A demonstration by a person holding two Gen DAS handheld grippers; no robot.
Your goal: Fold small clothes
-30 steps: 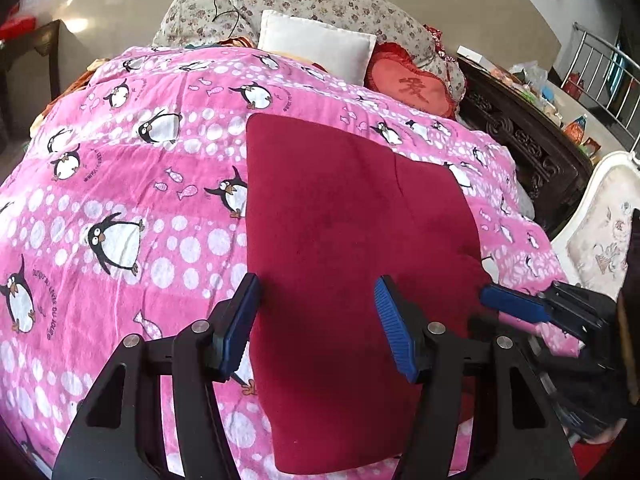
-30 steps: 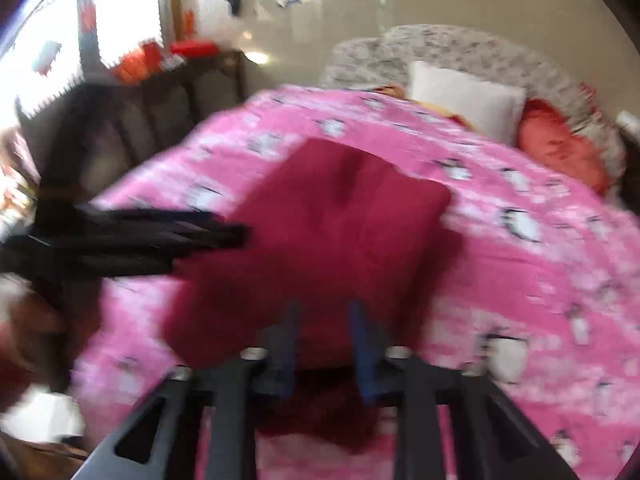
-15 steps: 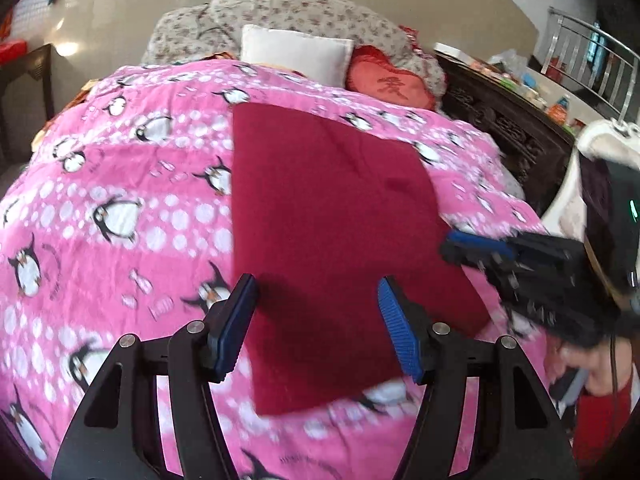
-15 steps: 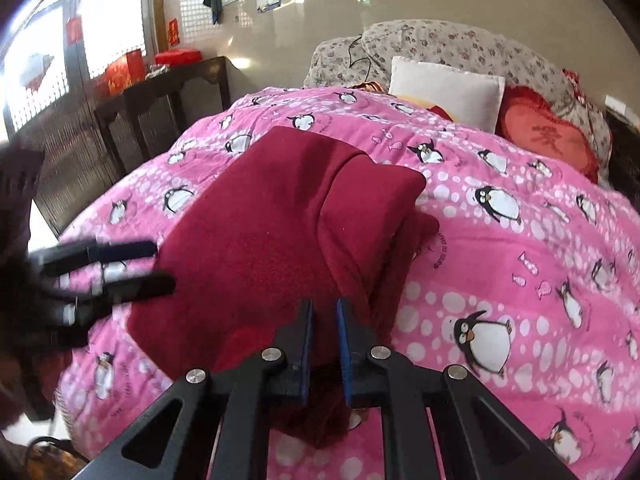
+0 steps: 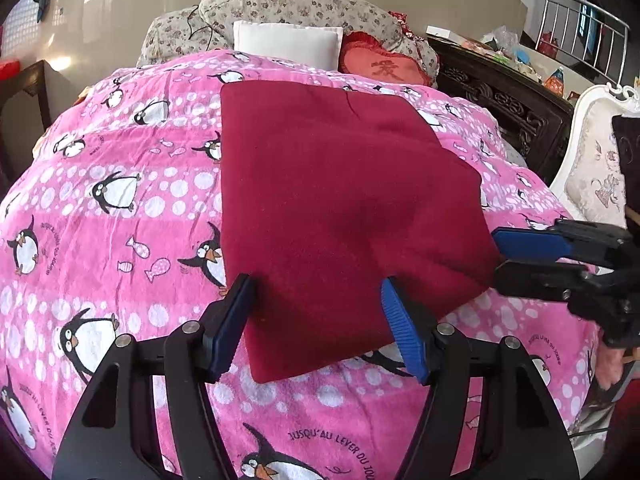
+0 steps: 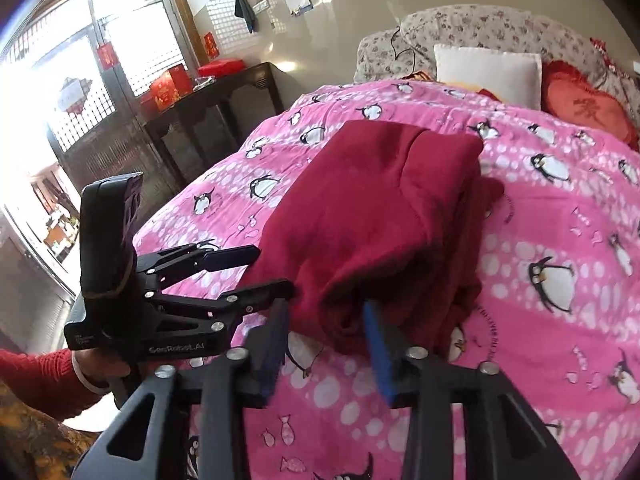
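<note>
Now the folded red garment (image 5: 336,216) lies on the bedspread (image 5: 120,216).

Past my fingers I see a bed under a pink penguin blanket (image 5: 120,240) — white pillow (image 5: 286,42) and red cushion (image 5: 384,68) at the far end, beige wall (image 6: 340,8) behind — bright latticed windows (image 6: 132,40) left, dark carved furniture (image 5: 504,108) right.

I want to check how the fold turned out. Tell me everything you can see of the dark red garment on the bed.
The dark red garment looks like soft fleece and lies folded into a rough rectangle on the pink penguin blanket. Its top is flat and smooth; the right wrist view shows stacked layers bunching along one edge. The left gripper straddles its near edge, jaws opening. The right gripper is opening at a corner, pads off the cloth.
</note>
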